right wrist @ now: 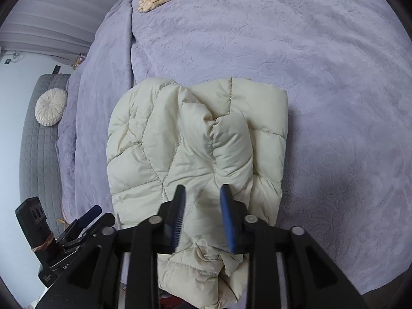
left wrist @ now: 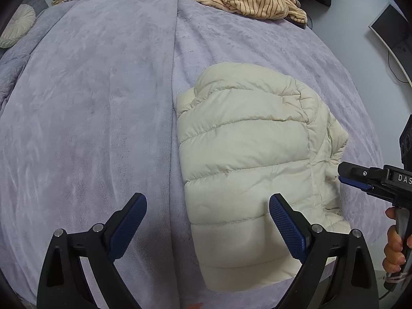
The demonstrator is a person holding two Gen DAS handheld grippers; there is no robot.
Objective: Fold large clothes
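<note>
A cream quilted puffer jacket [left wrist: 247, 159] lies folded into a compact bundle on the lavender blanket [left wrist: 97, 103]. It also shows in the right wrist view [right wrist: 185, 141]. My left gripper [left wrist: 208, 204] is open and empty, hovering over the jacket's near left edge. My right gripper [right wrist: 203, 193] is partly open and empty, just above the jacket's near end. It appears at the right edge of the left wrist view [left wrist: 355, 177], next to the jacket's right side. The left gripper shows at the lower left of the right wrist view [right wrist: 87, 219].
A tan striped garment [left wrist: 252, 0] lies crumpled at the far end of the bed. A round cream cushion [right wrist: 50, 106] rests on a grey quilted sofa [right wrist: 38, 154] beside the bed. A monitor [left wrist: 391, 31] stands at the far right.
</note>
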